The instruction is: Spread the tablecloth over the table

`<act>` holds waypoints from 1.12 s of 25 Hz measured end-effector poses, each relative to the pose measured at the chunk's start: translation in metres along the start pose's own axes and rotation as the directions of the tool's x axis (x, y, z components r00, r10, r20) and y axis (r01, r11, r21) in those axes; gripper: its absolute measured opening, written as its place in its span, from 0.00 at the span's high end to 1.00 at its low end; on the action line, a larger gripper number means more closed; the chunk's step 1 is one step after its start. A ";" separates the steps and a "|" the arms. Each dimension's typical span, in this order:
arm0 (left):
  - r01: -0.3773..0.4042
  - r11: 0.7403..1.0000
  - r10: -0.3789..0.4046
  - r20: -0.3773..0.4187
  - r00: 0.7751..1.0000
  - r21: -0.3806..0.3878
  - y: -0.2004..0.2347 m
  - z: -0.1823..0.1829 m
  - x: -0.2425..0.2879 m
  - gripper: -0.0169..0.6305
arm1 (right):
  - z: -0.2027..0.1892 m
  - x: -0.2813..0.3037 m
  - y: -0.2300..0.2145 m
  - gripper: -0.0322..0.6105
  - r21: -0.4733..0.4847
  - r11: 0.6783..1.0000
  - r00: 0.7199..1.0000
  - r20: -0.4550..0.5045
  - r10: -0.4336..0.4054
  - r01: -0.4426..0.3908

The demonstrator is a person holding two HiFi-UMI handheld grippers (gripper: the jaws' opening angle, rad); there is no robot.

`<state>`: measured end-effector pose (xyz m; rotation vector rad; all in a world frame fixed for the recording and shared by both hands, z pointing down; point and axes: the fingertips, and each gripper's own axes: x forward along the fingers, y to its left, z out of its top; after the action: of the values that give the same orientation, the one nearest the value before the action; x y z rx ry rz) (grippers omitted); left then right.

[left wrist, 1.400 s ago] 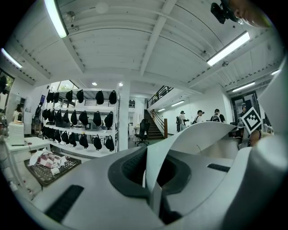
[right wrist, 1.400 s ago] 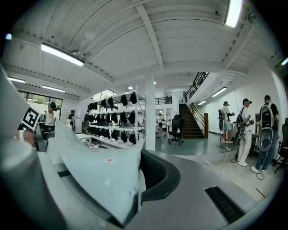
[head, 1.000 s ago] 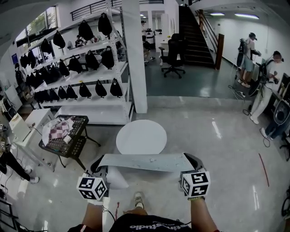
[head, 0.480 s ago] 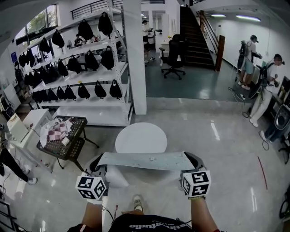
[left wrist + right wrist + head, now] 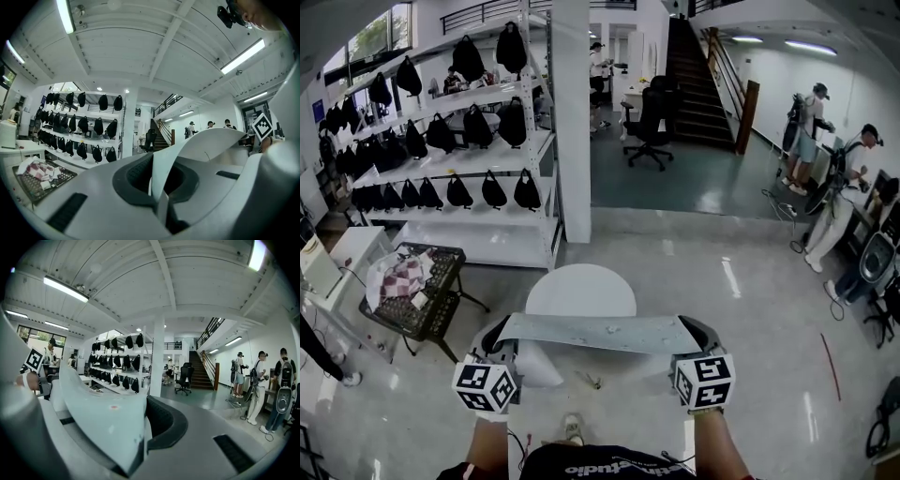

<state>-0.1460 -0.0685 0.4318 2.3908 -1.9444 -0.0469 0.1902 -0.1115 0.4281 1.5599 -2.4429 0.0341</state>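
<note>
The round white surface (image 5: pixel 581 286) stands ahead of me. My pale grey tablecloth (image 5: pixel 600 334) is stretched in the air on its near side, one end clamped in my left tongs (image 5: pixel 499 339), the other in my right tongs (image 5: pixel 701 335).

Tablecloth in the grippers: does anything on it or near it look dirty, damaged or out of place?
The tablecloth carries a few small specks, among them a reddish spot near the right gripper; they look like stains. A small object lies loose on the floor below it; I cannot tell what it is.
</note>
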 end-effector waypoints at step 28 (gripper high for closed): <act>0.050 0.998 -0.049 0.034 0.998 -0.040 0.133 0.016 0.153 0.94 | 0.065 0.185 0.013 0.91 -0.058 0.997 0.999 -0.010 -0.043 0.043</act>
<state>-0.2454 -0.2453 0.4270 2.4271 -1.8783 -0.1279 0.0923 -0.2805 0.4062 1.5828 -2.3788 -0.0341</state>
